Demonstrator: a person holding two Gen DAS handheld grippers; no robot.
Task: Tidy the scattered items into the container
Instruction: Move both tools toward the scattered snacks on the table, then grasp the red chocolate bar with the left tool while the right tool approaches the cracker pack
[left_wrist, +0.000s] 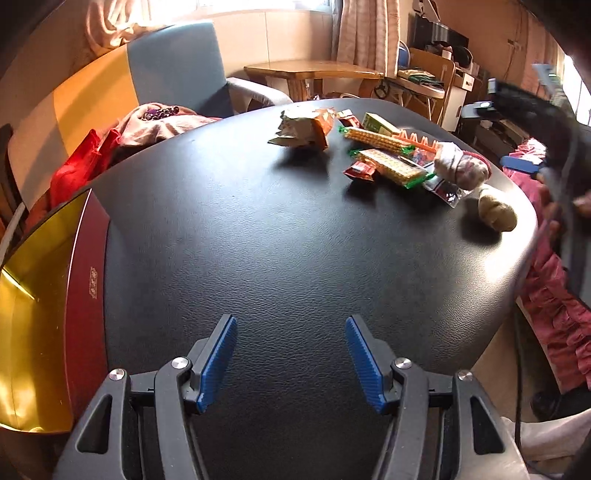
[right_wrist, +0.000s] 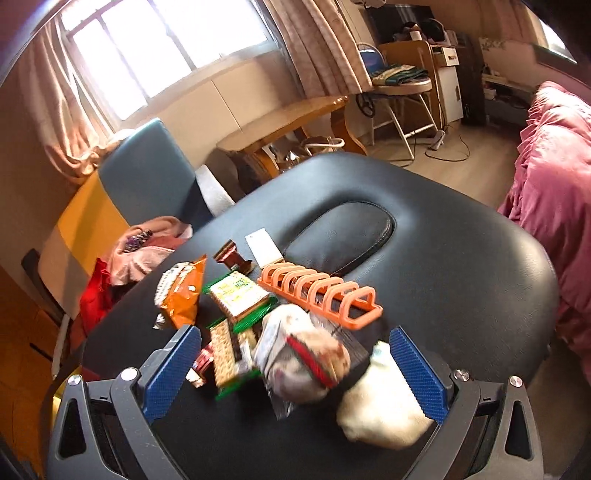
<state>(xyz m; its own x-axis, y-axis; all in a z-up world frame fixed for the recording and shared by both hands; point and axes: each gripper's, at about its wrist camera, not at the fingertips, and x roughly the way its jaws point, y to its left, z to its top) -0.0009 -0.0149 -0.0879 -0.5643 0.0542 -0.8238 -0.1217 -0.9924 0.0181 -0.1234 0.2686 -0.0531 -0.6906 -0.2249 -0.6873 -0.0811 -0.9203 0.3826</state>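
Black padded table (left_wrist: 280, 236), biggest thing here, carrying everything. Red container w/ gold lining (left_wrist: 44, 295) at table's left edge, mouth up, looks empty so far. Scattered items in one heap toward far right corner: orange rack (right_wrist: 321, 295), orange snack bag (right_wrist: 181, 295), green-edged biscuit packs (right_wrist: 236, 295), wrapped bundle w/ red band (right_wrist: 310, 358), pale lump (right_wrist: 376, 413) nearest right edge, small red sachets (left_wrist: 360, 171). Left hand-held gripper (left_wrist: 290, 363) w/ jaws apart, nothing between, hovering over bare table nr container. Right hand-held gripper (right_wrist: 295, 373) also spread wide, nothing clamped, framing bundle + lump. Judged step: first pick from heap. To do well: choose one item only, prob. the lump at heap's edge; centre it betw. pads (right_wrist: 417, 373), come low to table, close w/o catching the bundle's wrapper; lift clear before crossing to left edge, else neighbours get dragged.
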